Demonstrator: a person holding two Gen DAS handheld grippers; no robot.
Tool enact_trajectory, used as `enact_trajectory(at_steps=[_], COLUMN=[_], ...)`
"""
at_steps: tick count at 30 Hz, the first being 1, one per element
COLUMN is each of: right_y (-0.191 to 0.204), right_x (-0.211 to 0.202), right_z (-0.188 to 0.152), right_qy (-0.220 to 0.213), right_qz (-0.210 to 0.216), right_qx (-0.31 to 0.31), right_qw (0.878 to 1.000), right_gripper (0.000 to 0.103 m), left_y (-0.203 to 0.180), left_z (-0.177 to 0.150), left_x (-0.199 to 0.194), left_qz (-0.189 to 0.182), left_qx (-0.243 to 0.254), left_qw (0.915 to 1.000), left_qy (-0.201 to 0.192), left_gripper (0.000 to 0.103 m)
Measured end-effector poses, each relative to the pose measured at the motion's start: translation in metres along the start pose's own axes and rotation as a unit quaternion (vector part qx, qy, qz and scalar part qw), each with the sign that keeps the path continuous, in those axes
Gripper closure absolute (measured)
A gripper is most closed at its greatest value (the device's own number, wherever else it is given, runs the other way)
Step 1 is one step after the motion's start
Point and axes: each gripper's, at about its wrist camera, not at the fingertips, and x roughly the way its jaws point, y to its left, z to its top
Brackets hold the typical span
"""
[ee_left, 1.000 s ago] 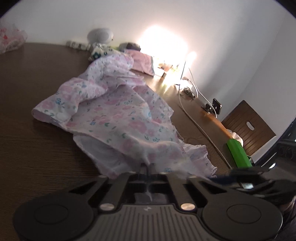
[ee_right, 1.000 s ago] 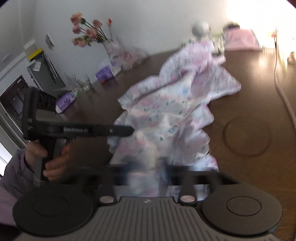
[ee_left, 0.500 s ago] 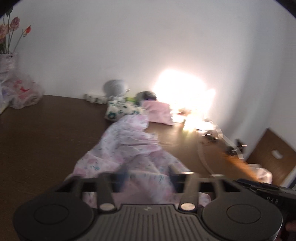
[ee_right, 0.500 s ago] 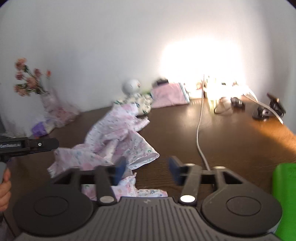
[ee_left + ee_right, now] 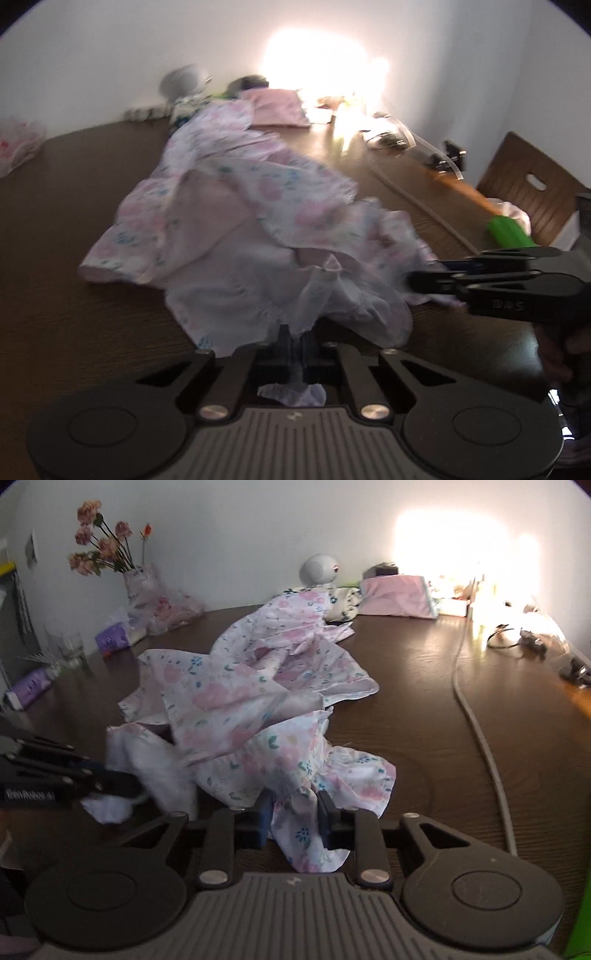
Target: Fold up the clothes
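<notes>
A pink and white floral garment (image 5: 258, 229) lies crumpled on the dark wooden table (image 5: 55, 258); it also shows in the right wrist view (image 5: 243, 698). My left gripper (image 5: 294, 341) is shut on the garment's near white edge, with cloth poking out behind the fingers. It appears at the left of the right wrist view (image 5: 110, 779). My right gripper (image 5: 293, 808) has its jaws partly apart with a fold of the floral hem between them. It appears at the right of the left wrist view (image 5: 424, 280), at the garment's right edge.
A folded pink cloth (image 5: 395, 598), a white round device (image 5: 319, 568) and a bright lamp glare stand at the back. A vase of flowers (image 5: 136, 579) and packets are at the back left. A white cable (image 5: 476, 716) runs along the right. A green object (image 5: 508, 232) and a chair (image 5: 528, 184) are on the right.
Both grippers dropped from a raised, open pose back to the table. The left one closed on the garment's white edge and the right one narrowed around the hem.
</notes>
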Motion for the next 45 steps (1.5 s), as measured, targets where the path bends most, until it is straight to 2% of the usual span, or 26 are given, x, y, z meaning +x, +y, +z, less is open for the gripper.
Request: enact_trajectory(at_steps=[2,5,8,10,12,13,16,17,18,21,24,26,28,30,31,32,33,34,35,38,40,41,42,43,44,45], right_y=[-0.002,-0.007,-0.010,-0.013,-0.015,-0.016,-0.018,-0.019,-0.019,-0.020,-0.017,-0.011,-0.008,-0.007,-0.009,-0.009,-0.008,-0.006,-0.004,0.004,0.006,0.007,0.009,0.010,0.013,0.015], right_x=[-0.010,-0.031,-0.044,-0.044,-0.038,-0.037,-0.037,-0.038,-0.040,-0.045,-0.041,-0.033,-0.022,-0.011,-0.006,0.000,0.005,0.010,0.012,0.001,-0.007,-0.011,-0.014,-0.015,-0.017,-0.019], right_z=[0.003,0.010,0.014,0.013,0.010,0.008,0.005,0.006,0.006,0.009,0.012,0.012,0.012,0.011,0.011,0.010,0.009,0.008,0.008,0.004,0.001,-0.001,-0.003,-0.005,-0.006,-0.007], right_qy=[-0.011,-0.034,-0.045,-0.042,-0.037,-0.035,-0.032,-0.036,-0.039,-0.050,-0.046,-0.041,-0.030,-0.020,-0.016,-0.015,-0.016,-0.011,-0.008,-0.014,-0.008,-0.005,0.000,0.005,0.010,0.011], right_qz=[-0.009,-0.016,-0.021,-0.031,-0.056,-0.061,-0.063,-0.058,-0.054,-0.041,-0.006,-0.008,-0.022,-0.038,-0.046,-0.056,-0.067,-0.079,-0.091,-0.081,-0.064,-0.055,-0.049,-0.048,-0.051,-0.055], right_qx=[0.001,-0.006,-0.016,-0.013,0.000,0.003,0.008,0.010,0.012,0.016,0.032,0.019,0.011,0.012,0.017,0.015,0.010,-0.002,-0.016,-0.048,-0.059,-0.065,-0.071,-0.076,-0.079,-0.082], right_qw=[1.000,0.999,0.999,0.999,0.998,0.998,0.997,0.998,0.998,0.998,0.998,0.999,0.999,0.999,0.999,0.998,0.998,0.997,0.996,0.995,0.996,0.996,0.996,0.996,0.995,0.995], right_gripper=[0.098,0.099,0.099,0.098,0.095,0.094,0.077,0.070,0.066,0.063,0.057,0.053,0.053,0.053,0.053,0.054,0.059,0.075,0.082,0.090,0.091,0.091,0.091,0.090,0.086,0.084], left_y=[0.010,0.022,0.034,0.042,0.054,0.059,0.062,0.059,0.053,0.028,0.001,-0.010,-0.018,-0.022,-0.019,-0.014,-0.008,-0.001,0.006,0.028,0.036,0.040,0.044,0.042,0.039,0.036], left_z=[0.002,0.011,0.021,0.023,0.023,0.020,0.011,0.009,0.006,-0.001,-0.008,-0.012,-0.015,-0.017,-0.015,-0.011,-0.006,0.001,0.008,0.028,0.046,0.054,0.063,0.068,0.073,0.078], left_x=[-0.010,-0.041,-0.068,-0.071,-0.072,-0.075,-0.088,-0.090,-0.089,-0.074,-0.047,-0.031,-0.022,-0.012,-0.008,-0.004,-0.002,0.000,-0.004,-0.029,-0.037,-0.041,-0.044,-0.034,-0.023,-0.012], left_qz=[-0.002,-0.024,-0.015,0.041,0.093,0.097,0.039,0.017,-0.003,-0.052,-0.044,-0.032,-0.010,0.017,0.027,0.026,0.018,0.006,0.004,0.002,0.021,0.031,0.042,0.096,0.156,0.214], left_qx=[0.002,0.018,0.037,0.029,-0.005,-0.030,-0.065,-0.067,-0.062,-0.026,0.018,0.038,0.065,0.087,0.087,0.085,0.079,0.068,0.055,0.021,-0.004,-0.017,-0.029,-0.035,-0.040,-0.045], left_qw=[0.9999,0.9980,0.9954,0.9941,0.9895,0.9871,0.9839,0.9830,0.9839,0.9883,0.9938,0.9961,0.9955,0.9936,0.9930,0.9933,0.9943,0.9957,0.9960,0.9928,0.9888,0.9861,0.9829,0.9789,0.9714,0.9604], left_qy=[-0.012,-0.056,-0.087,-0.097,-0.111,-0.124,-0.162,-0.170,-0.167,-0.141,-0.100,-0.074,-0.068,-0.070,-0.074,-0.074,-0.070,-0.062,-0.069,-0.118,-0.148,-0.162,-0.177,-0.177,-0.175,-0.172], left_gripper=[0.100,0.100,0.098,0.090,0.073,0.068,0.057,0.047,0.037,0.032,0.032,0.032,0.032,0.034,0.039,0.063,0.096,0.101,0.100,0.100,0.100,0.095,0.084,0.076,0.059,0.054])
